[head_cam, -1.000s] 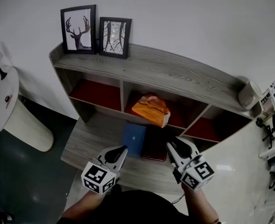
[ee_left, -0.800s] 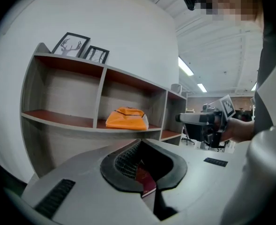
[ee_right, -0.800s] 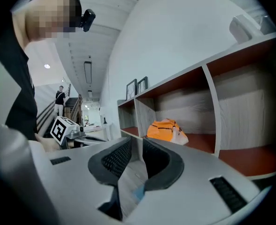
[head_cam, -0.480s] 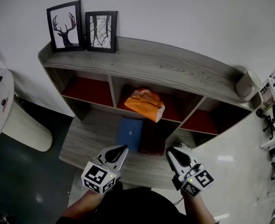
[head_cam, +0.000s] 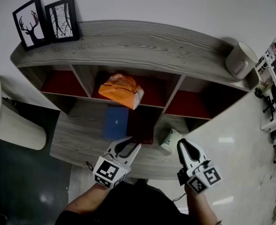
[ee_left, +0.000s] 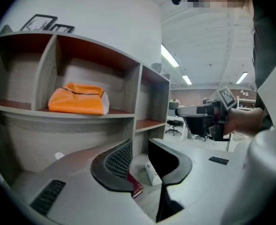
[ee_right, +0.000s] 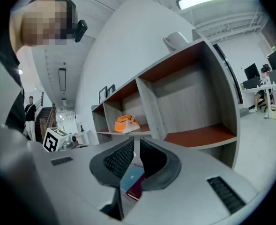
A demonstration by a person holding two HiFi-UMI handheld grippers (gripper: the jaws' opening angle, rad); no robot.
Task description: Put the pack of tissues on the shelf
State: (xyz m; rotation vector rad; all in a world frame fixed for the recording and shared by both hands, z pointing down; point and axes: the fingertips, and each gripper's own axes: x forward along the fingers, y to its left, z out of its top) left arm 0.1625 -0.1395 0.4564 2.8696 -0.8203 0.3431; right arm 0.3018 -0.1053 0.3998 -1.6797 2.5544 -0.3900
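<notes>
Nearest: left gripper point(head_cam: 128, 144) low in front of the shelf unit point(head_cam: 142, 41), jaws apart and just been opening, nothing between them. Its own view lines the gap up on a pale pack point(ee_left: 152, 172), so probably readying a grab. Beside it the right gripper point(head_cam: 183, 144), jaws just drawn down to a narrow gap, nothing in them; looks like the spare hand for now.

The pale pack point(head_cam: 169, 140) lies on the bottom board point(head_cam: 77, 142), just ahead of the two grippers and between them, near the right divider. I take it for the tissues, not yet lifted. Left of it a blue book point(head_cam: 115, 122) and a dark red book point(head_cam: 140, 125) lie flat, side by side.

Above, the middle compartment holds an orange soft pack point(head_cam: 120, 89), poking slightly over the front edge; could also be tissues, can't tell.

Farthest, on the top board point(head_cam: 175, 50): two framed pictures point(head_cam: 46, 18) lean on the wall at left, a pale pot point(head_cam: 241, 60) at right.
</notes>
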